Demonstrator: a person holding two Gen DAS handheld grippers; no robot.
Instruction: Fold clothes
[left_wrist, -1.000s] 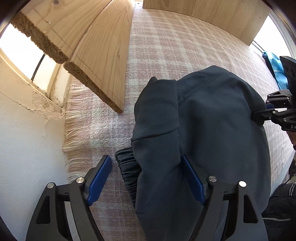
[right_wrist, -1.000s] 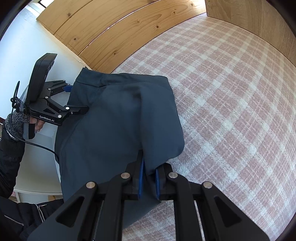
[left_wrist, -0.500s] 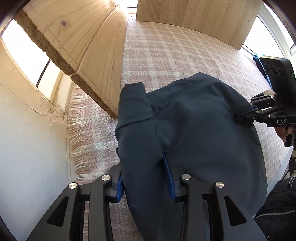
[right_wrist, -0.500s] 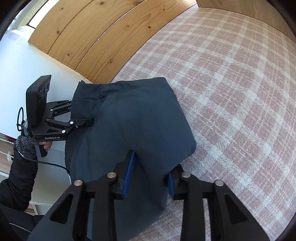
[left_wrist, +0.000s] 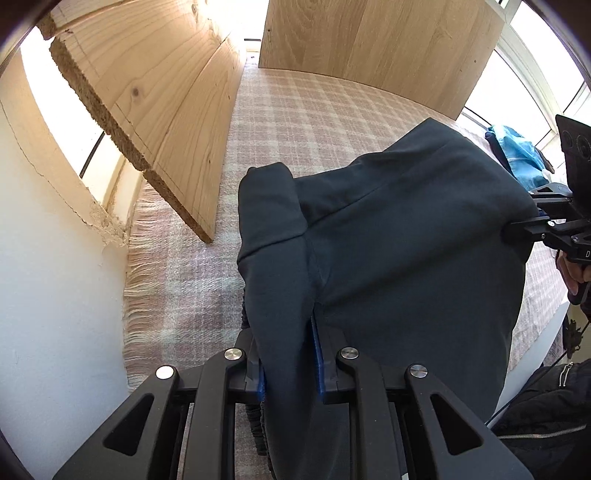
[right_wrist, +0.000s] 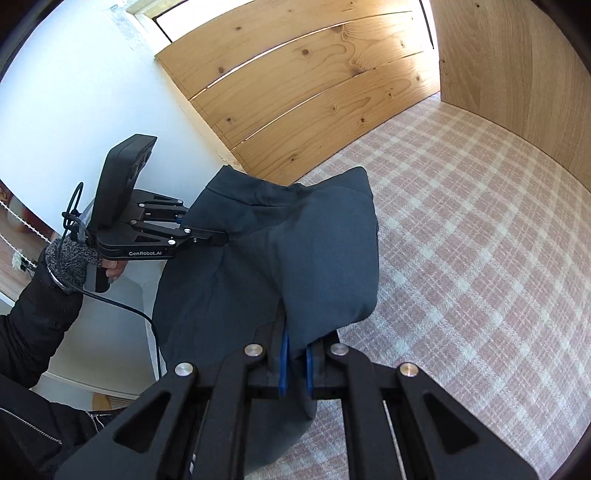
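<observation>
A dark blue-grey garment (left_wrist: 399, 236) is held up between both grippers above the pink plaid blanket (left_wrist: 295, 122). My left gripper (left_wrist: 288, 354) is shut on its left edge, beside a gathered elastic band. My right gripper (right_wrist: 294, 360) is shut on the opposite edge; the garment (right_wrist: 295, 251) hangs stretched between them. The right gripper also shows in the left wrist view (left_wrist: 517, 230), the left gripper in the right wrist view (right_wrist: 221, 238), each pinching cloth.
Pine plank boards (left_wrist: 159, 103) stand along the left of the blanket, a wooden panel (left_wrist: 369, 44) at the far end. The blanket's fringe (left_wrist: 144, 258) meets a white wall. A light blue item (left_wrist: 521, 155) lies at the far right by a window.
The left gripper closed from wide open onto the garment's edge. The right gripper loosened, then closed again on the cloth. Both lifted the garment off the blanket.
</observation>
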